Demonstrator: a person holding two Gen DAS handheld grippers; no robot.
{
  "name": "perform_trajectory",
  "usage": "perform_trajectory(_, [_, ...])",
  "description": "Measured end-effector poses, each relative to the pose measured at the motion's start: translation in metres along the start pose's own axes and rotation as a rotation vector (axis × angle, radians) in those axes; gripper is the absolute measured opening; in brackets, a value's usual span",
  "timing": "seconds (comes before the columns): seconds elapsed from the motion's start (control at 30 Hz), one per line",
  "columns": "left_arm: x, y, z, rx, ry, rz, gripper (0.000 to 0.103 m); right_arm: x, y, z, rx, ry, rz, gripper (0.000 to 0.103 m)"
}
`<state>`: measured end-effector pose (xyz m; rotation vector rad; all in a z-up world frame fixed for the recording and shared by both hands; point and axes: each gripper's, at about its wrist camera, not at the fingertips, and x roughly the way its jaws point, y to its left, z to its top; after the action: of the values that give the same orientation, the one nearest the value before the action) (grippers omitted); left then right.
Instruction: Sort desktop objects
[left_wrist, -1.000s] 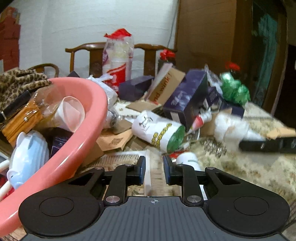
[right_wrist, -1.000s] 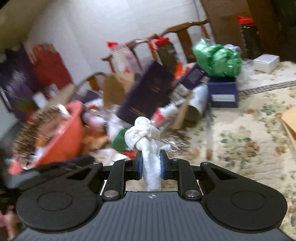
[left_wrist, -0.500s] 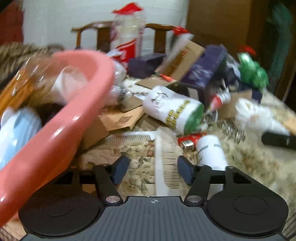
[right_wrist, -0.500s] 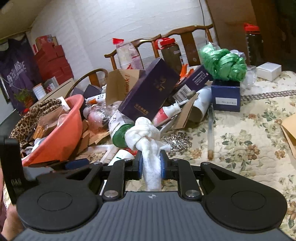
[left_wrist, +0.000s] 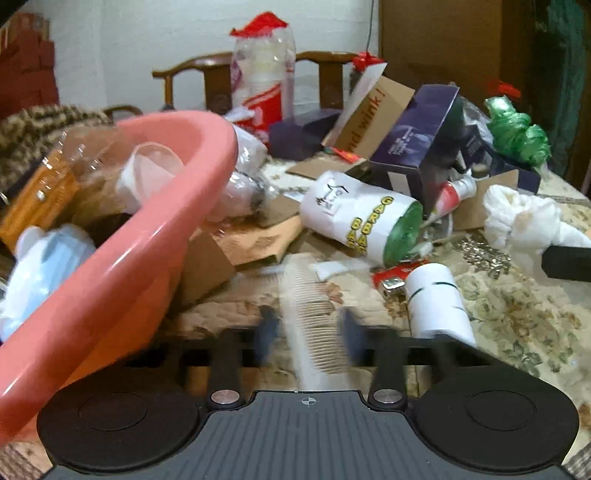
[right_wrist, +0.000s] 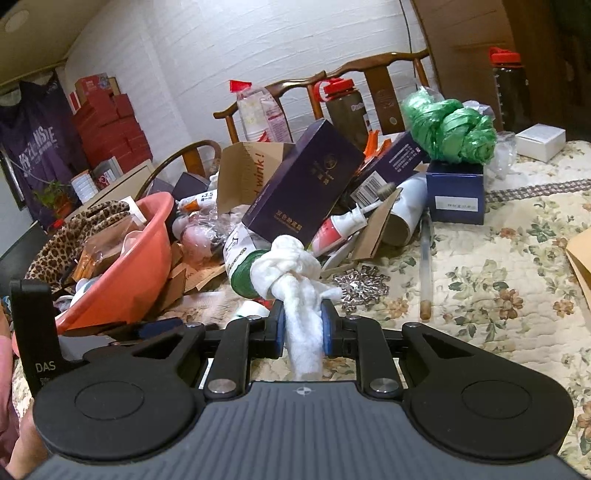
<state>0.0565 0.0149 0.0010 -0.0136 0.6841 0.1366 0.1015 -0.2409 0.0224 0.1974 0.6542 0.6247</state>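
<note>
Nearest, the left hand-held gripper (left_wrist: 308, 334) has its jaws closing around a white comb (left_wrist: 314, 317) that lies on the floral table (left_wrist: 517, 325); motion blur hides whether the pads touch it yet. Just right of the comb lies a white cylinder bottle (left_wrist: 437, 302), with a small red item (left_wrist: 391, 278) beside its far end.

The right hand-held gripper (right_wrist: 302, 325) is narrow and clamped on a knotted white cloth (right_wrist: 291, 269), held above the table; the knot sticks out past the fingertips.

Left of both, a pink basin (left_wrist: 147, 236) sits tilted, filled with a clear bottle, a paper cup and a pale blue object. Just beyond the comb, a roll labelled as garbage bags (left_wrist: 362, 218) lies on its side, green end toward the cloth. Farther back leans a dark purple box (right_wrist: 303, 192) against a cardboard box (right_wrist: 247, 173). A green plastic bundle (right_wrist: 448, 127) rests on a blue box (right_wrist: 456, 195). Wooden chairs (right_wrist: 380, 74) stand at the wall.
</note>
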Motion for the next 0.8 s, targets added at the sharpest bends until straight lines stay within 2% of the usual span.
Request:
perform_trajectory(0.13, [0.0,0.004,0.001,-0.038,0.003,-0.019,0.025,-0.002,0.0,0.0,-0.001,-0.012,-0.011,0.023])
perform_trajectory(0.27, [-0.004,-0.002,0.001,-0.01,0.0,-0.03,0.025,-0.009,0.006,-0.006,-0.028,-0.025,-0.029,0.023])
perform_trajectory(0.57, [-0.037,-0.02,-0.001,0.048,-0.085,-0.133,0.025,-0.025,0.033,-0.033,-0.041,-0.02,-0.065,0.021])
perform_trajectory(0.8, [-0.057,-0.024,-0.005,0.07,-0.143,-0.163,0.025,-0.048,0.051,-0.054,-0.065,-0.11,-0.17,0.021])
